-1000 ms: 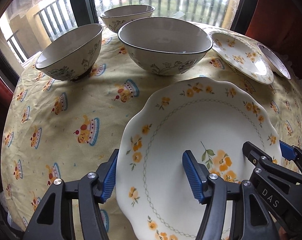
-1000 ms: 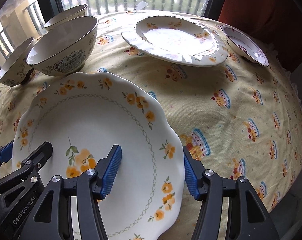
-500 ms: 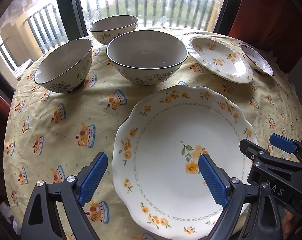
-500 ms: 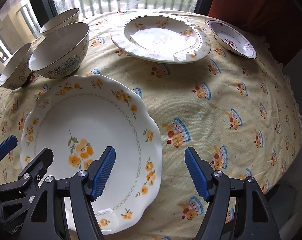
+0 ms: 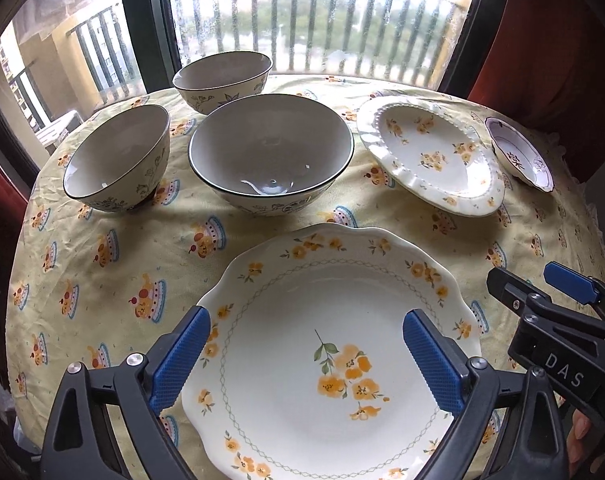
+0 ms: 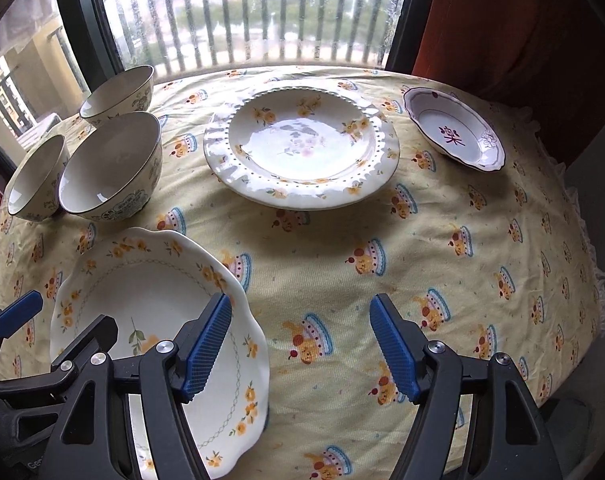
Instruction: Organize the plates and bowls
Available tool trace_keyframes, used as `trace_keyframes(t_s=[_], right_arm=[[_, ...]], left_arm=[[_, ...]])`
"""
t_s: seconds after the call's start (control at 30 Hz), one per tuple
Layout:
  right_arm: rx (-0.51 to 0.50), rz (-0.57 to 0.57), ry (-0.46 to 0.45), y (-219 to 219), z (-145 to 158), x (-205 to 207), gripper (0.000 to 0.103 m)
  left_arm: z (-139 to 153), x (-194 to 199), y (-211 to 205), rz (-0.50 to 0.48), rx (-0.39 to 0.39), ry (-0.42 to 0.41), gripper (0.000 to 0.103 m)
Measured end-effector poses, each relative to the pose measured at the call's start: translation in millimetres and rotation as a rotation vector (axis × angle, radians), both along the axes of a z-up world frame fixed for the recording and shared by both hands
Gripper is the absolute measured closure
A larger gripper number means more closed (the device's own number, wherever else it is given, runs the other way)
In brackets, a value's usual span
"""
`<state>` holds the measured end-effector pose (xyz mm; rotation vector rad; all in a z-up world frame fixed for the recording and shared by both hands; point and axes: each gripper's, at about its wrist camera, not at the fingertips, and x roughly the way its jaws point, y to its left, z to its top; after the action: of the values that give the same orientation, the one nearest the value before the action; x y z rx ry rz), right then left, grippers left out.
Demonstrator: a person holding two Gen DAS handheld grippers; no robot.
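Where both hand-held grippers a second ago straddled the rim of the scalloped plate [image 5: 326, 344], they now hang above it with nothing between the pads, so this plate reads as set down and the next piece as not yet chosen.

Desk [image 5: 114, 264]: one, round, under a yellow cloth printed with cakes, before a barred window.

Plates: three.
- Scalloped plate, largest, orange flowers, near edge, flat on the cloth.
- Beaded-rim plate [image 6: 302, 144], orange flowers, far right of centre, apart from the others.
- Small dish [image 6: 454, 134], purple rim and dark red mark, far right, near the desk edge.

Bowls: three, all upright and empty, grouped far left.
- Large bowl [image 5: 272, 158], dark rim, centre, just beyond the scalloped plate.
- Left bowl [image 5: 116, 158], beside the large one.
- Rear bowl [image 5: 222, 78], nearest the window.

Hand-held grippers: two.
- Left hand-held gripper [image 5: 306, 354], jaws wide apart and opening, over the near half of the scalloped plate, clear of it.
- Right hand-held gripper [image 6: 300, 346], jaws apart, over bare cloth just right of the same plate, holding nothing.

Nothing is stacked so far; most of the sorting is judged outstanding.
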<state>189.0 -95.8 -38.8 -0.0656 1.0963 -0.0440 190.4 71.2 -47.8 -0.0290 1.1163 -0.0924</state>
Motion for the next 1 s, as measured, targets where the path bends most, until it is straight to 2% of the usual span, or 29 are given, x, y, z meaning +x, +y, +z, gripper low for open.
trace_keyframes(t_s=[0.13, 0.27, 0.53, 0.6, 1.0], right_arm=[[0.024, 0.048, -0.001, -17.8, 3.6, 18.1, 0.025], [0.036, 0.049, -0.025, -40.3, 9.8, 34.9, 0.017], [0.068, 0.101, -0.043, -78.5, 18.2, 68.3, 0.012], [0.075, 0.107, -0.053, -86.5, 19.0, 75.4, 0.009], [0.127, 0.172, -0.069, -117.7, 14.3, 127.5, 0.006]], left_arm=[[3.5, 9.8, -13.3, 0.055, -0.012, 0.007, 0.003], [6.5, 22.3, -34.5, 0.061, 0.016, -0.004, 0.002], [7.1, 40.7, -79.1, 0.093, 0.023, -0.006, 0.002], [7.1, 47.7, -89.1, 0.106, 0.020, -0.012, 0.002], [4.9, 94.6, -127.0, 0.213, 0.050, -0.045, 0.002]])
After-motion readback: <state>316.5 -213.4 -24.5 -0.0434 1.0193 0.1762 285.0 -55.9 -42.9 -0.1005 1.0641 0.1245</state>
